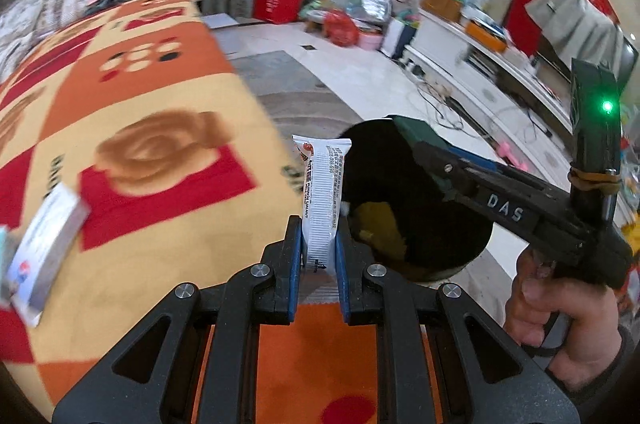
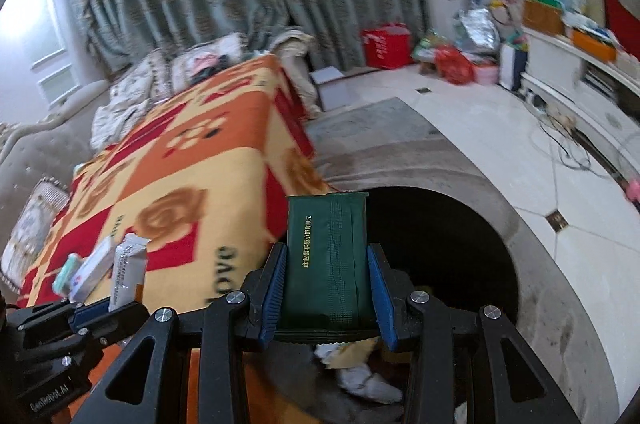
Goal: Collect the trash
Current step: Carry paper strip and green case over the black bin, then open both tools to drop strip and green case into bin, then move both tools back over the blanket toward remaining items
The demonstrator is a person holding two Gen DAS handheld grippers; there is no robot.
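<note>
Already both tools are loaded — the left gripper pinches a white sachet at lower centre, the right gripper clamps a green packet over the black bin, where scraps lie. Neither is dropped yet — a small box waits at left on the blanket.

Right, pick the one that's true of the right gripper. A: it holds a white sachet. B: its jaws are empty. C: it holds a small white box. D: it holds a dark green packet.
D: in the right wrist view, the right gripper has its blue pads pressed on both sides of the dark green packet, poised over the black bin.
</note>
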